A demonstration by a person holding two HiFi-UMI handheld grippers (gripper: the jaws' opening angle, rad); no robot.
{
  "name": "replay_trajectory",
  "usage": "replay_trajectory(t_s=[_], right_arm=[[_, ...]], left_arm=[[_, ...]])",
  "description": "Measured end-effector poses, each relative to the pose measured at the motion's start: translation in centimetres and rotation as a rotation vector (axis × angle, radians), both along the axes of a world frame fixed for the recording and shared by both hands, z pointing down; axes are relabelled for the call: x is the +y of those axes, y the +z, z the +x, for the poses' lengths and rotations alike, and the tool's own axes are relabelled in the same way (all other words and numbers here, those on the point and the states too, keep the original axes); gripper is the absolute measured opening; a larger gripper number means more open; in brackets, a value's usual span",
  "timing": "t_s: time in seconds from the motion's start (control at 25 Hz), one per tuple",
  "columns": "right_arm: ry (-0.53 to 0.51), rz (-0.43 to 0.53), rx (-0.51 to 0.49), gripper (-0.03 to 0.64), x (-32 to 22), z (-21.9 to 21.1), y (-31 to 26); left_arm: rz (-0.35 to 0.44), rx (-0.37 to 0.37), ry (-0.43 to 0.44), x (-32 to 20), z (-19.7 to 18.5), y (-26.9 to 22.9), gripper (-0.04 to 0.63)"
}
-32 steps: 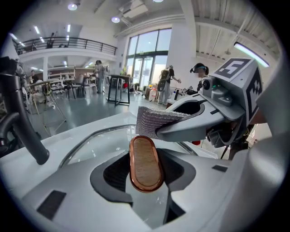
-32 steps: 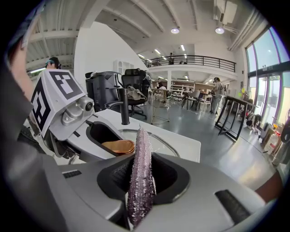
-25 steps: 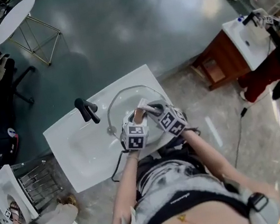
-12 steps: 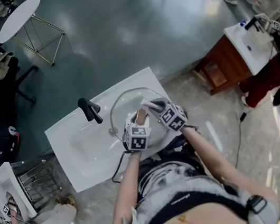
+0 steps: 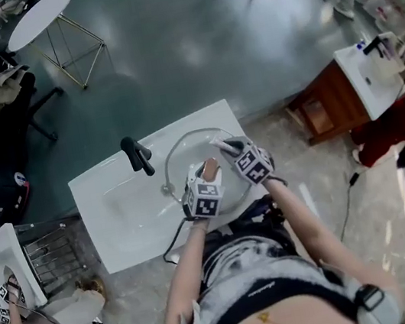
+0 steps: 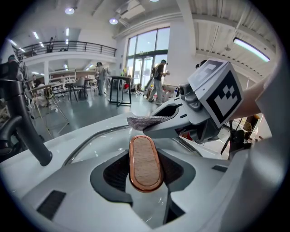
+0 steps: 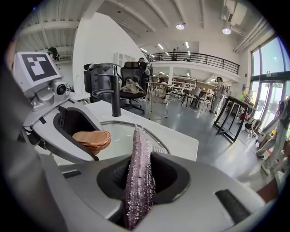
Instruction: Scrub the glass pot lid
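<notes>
Since the earlier head views the right gripper [image 5: 224,146] has shifted a little across the glass pot lid [image 5: 184,156], its tip now further towards 1 o'clock from the knob [image 6: 146,163]. The left gripper [image 5: 208,170] has kept its place at the knob. The whole scene sits slightly further right in the frame.

Head view: the lid lies over the right part of the white sink [image 5: 115,215], at 3 o'clock from the black faucet [image 5: 137,156]. Both forearms reach in from 6 o'clock, and the two grippers meet over the lid, left at 7 o'clock of it, right at 4 o'clock.

Left gripper view: the fingers are clamped on the knob, a wooden oval with a copper rim, seen end-on between them. The glass and its steel rim spread away towards 11 o'clock.

Right gripper view: the fingers are closed on a silvery mesh scouring pad [image 7: 138,181], which stands edge-up between them. The pad's free end points at the glass, just beside the knob. Whether it touches the glass cannot be told.

Surroundings in the head view: a round white table [image 5: 41,15] at 11 o'clock and a second basin on a wooden cabinet [image 5: 329,108] at 3 o'clock.
</notes>
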State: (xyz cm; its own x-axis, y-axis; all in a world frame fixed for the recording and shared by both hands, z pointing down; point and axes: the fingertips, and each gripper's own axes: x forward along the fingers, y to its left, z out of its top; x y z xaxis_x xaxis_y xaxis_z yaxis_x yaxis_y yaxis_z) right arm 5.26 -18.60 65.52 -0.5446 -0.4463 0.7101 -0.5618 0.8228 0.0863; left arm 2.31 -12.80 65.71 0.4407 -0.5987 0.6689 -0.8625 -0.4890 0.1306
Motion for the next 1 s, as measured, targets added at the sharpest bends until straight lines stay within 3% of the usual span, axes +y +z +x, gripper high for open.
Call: replay_trajectory(t_s=[0.32,1.0], right_arm=[[-0.024,-0.012,0.009,0.091,-1.5,-1.1,0.3],[-0.2,-0.022,0.043,0.092,-2.0,-5.8,0.2]], left_arm=[[-0.003,-0.001,-0.001,-0.1,0.0,0.1,0.175],[0.004,-0.001,-0.006,-0.2,0.0,0.2,0.175]])
